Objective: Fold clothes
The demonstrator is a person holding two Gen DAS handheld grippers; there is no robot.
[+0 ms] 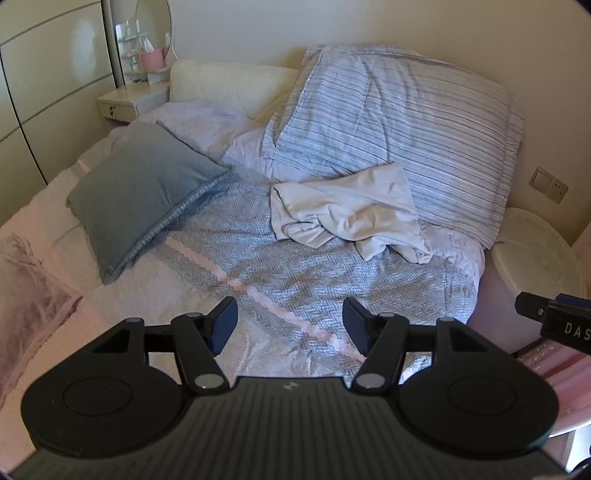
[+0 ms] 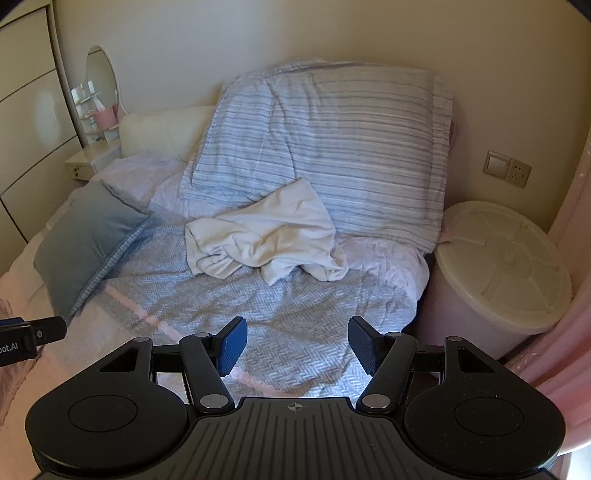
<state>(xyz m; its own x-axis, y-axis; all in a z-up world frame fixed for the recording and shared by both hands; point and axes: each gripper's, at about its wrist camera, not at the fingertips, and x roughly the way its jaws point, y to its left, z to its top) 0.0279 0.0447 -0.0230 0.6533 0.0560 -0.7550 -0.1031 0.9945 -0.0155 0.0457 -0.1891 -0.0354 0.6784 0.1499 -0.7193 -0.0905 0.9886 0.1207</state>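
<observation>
While white garment (image 1: pixel 347 214) lies crumpled on bed (image 1: pixel 295 280), against striped duvet (image 1: pixel 406 122), folding not yet begun. Left gripper (image 1: pixel 290 325) wide, empty. Right gripper (image 2: pixel 297 345) wide, empty. Both well short of cloth. Spreading flat and all folds remain.

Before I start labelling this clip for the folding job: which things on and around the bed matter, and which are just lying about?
For the job:
- crumpled white garment, unfolded on the bed
- left gripper, open, empty
- right gripper, open, empty
- bedspread, the likely folding surface

Just lying about:
- blue cushion
- striped duvet
- lidded white bin
- round mirror
</observation>
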